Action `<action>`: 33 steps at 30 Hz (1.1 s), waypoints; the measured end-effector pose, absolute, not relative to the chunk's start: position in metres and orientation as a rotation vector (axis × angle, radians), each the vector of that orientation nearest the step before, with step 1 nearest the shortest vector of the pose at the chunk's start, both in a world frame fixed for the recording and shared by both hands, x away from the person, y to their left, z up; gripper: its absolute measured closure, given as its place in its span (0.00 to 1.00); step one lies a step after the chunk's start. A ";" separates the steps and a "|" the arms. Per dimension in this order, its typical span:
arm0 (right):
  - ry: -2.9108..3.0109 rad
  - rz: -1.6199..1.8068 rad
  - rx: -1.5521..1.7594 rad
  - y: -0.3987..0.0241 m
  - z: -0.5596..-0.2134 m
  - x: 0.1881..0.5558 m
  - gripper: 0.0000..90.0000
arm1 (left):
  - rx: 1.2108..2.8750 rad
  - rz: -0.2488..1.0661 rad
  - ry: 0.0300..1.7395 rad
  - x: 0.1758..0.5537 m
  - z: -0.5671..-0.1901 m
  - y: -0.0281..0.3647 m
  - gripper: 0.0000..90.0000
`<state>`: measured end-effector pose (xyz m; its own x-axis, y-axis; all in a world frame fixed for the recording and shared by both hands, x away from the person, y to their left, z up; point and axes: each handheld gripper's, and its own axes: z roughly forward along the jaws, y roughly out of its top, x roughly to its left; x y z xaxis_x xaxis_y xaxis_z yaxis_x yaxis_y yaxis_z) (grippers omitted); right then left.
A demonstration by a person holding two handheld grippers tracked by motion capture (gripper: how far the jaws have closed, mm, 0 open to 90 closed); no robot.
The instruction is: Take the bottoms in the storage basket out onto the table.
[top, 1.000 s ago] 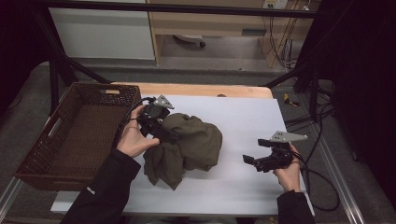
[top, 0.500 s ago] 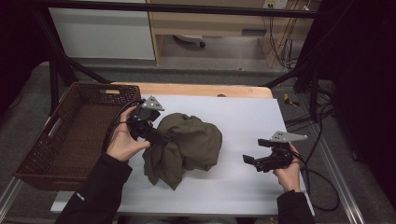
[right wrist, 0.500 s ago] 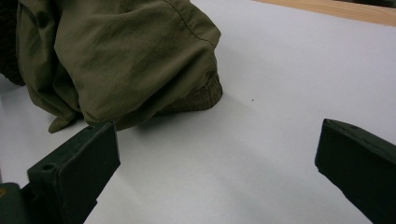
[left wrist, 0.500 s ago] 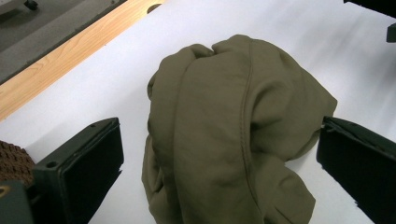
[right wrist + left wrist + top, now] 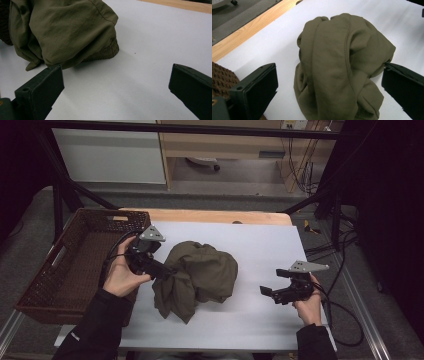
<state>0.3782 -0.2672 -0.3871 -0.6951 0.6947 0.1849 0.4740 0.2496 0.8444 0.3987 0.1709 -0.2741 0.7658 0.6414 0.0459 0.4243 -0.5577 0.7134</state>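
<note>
Olive garment (image 5: pixel 342 67) is flanked by the wide-spread jaws of left gripper (image 5: pixel 159 268); right gripper (image 5: pixel 270 293), agape and empty, is held well apart.

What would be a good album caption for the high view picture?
A person's left gripper meets a crumpled olive garment on a white table, beside a wicker basket.

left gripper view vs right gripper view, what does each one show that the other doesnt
The left gripper view alone shows a corner of the brown wicker basket and open jaws straddling the garment's bunched folds. The right gripper view alone shows its ribbed elastic hem, with open jaws over bare white table. Both show the olive garment and the wooden table edge.
</note>
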 end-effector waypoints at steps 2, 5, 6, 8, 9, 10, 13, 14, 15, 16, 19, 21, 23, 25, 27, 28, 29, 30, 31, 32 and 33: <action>2.296 1.423 1.096 -0.267 -0.387 0.378 0.01 | 2.240 0.392 0.800 0.398 -0.275 0.175 0.00; 2.296 1.425 1.098 -0.267 -0.387 0.378 0.01 | 2.244 0.394 0.804 0.398 -0.277 0.179 0.00; 2.297 1.424 1.097 -0.267 -0.387 0.378 0.01 | 2.244 0.398 0.805 0.397 -0.277 0.180 0.00; 2.296 1.423 1.097 -0.267 -0.387 0.378 0.01 | 2.244 0.398 0.806 0.397 -0.277 0.182 0.00; 2.297 1.423 1.094 -0.267 -0.387 0.378 0.01 | 2.243 0.402 0.809 0.395 -0.277 0.184 0.00; 2.296 1.424 1.097 -0.267 -0.387 0.378 0.01 | 2.243 0.405 0.809 0.395 -0.277 0.185 0.00; 2.297 1.424 1.096 -0.267 -0.387 0.378 0.01 | 2.245 0.410 0.810 0.393 -0.278 0.188 0.00; 2.297 1.423 1.095 -0.267 -0.387 0.378 0.01 | 2.245 0.413 0.815 0.393 -0.278 0.191 0.00; 2.297 1.423 1.095 -0.267 -0.387 0.378 0.01 | 2.245 0.413 0.815 0.393 -0.278 0.191 0.00; 2.297 1.423 1.093 -0.267 -0.387 0.378 0.01 | 2.245 0.415 0.821 0.392 -0.278 0.194 0.00; 2.296 1.423 1.096 -0.267 -0.387 0.378 0.01 | 2.245 0.418 0.825 0.390 -0.279 0.198 0.01; 2.296 1.423 1.095 -0.267 -0.387 0.378 0.01 | 2.242 0.419 0.829 0.390 -0.279 0.200 0.01; 2.296 1.424 1.097 -0.267 -0.387 0.378 0.01 | 2.237 0.419 0.836 0.390 -0.279 0.202 0.00; 2.296 1.423 1.095 -0.267 -0.387 0.378 0.01 | 2.236 0.419 0.840 0.389 -0.280 0.205 0.01; 2.294 1.425 1.096 -0.268 -0.387 0.378 0.01 | 2.231 0.419 0.847 0.389 -0.280 0.208 0.01; 2.294 1.424 1.094 -0.268 -0.387 0.378 0.01 | 2.227 0.421 0.851 0.388 -0.281 0.211 0.01; 2.294 1.424 1.094 -0.268 -0.387 0.378 0.01 | 2.227 0.423 0.855 0.388 -0.282 0.212 0.01; 2.294 1.425 1.096 -0.268 -0.387 0.378 0.01 | 2.227 0.423 0.855 0.388 -0.282 0.212 0.01; 2.294 1.425 1.096 -0.268 -0.387 0.378 0.01 | 2.227 0.423 0.859 0.387 -0.282 0.213 0.01; 2.295 1.423 1.097 -0.267 -0.387 0.378 0.01 | 2.230 0.425 0.864 0.387 -0.284 0.216 0.01; 2.295 1.423 1.097 -0.267 -0.387 0.378 0.01 | 2.230 0.425 0.864 0.387 -0.284 0.216 0.01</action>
